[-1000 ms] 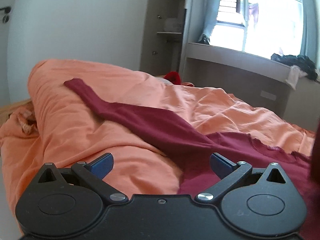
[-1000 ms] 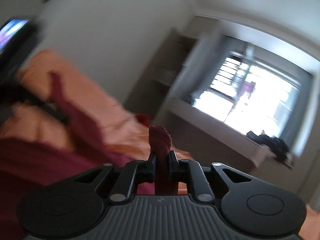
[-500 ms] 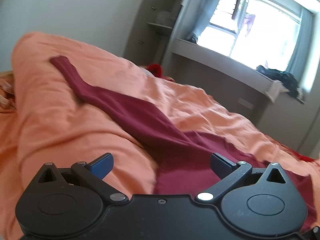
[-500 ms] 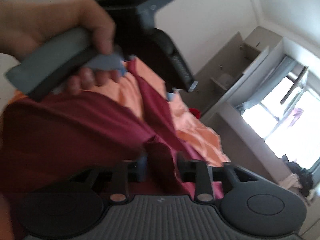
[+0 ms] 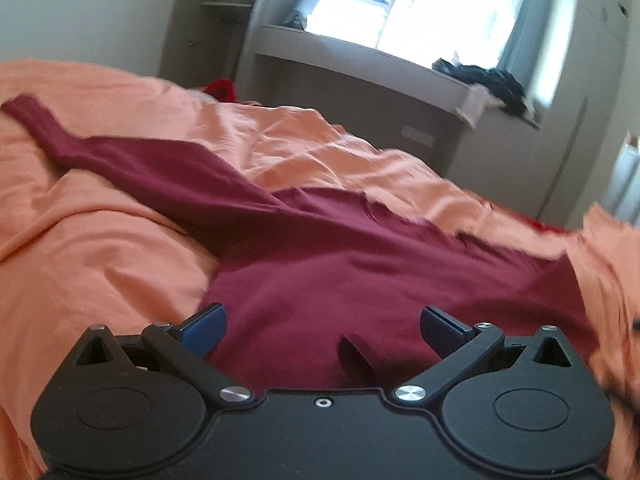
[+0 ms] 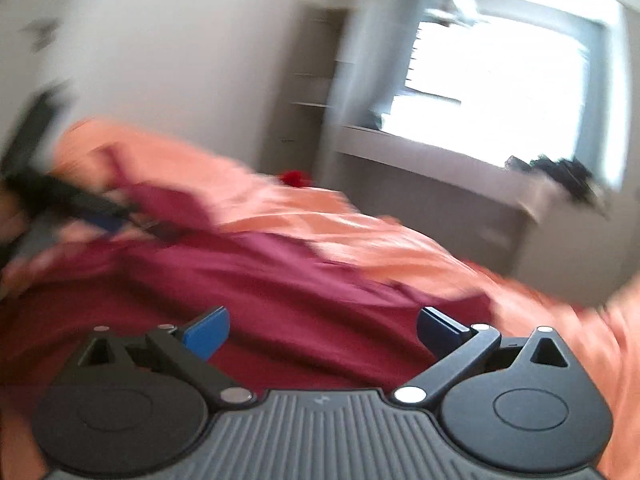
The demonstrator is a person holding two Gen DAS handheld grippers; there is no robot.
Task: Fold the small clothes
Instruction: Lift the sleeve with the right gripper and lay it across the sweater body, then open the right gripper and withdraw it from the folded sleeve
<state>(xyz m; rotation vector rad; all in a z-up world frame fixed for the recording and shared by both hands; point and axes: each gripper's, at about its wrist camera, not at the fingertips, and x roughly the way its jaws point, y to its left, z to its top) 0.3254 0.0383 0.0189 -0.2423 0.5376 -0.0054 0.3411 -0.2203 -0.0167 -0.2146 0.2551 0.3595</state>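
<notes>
Right gripper released maroon shirt (now spread wide) | left gripper spread, empty

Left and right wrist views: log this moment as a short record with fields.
garment: dark red long-sleeved top, spread out
surface: orange bedcover, wrinkled
sleeve: one sleeve stretched toward far left
left gripper: open, above the top's body, holding nothing
right gripper: open, above the top, holding nothing
background: window ledge with dark clothes
image quality: right view blurred
</notes>
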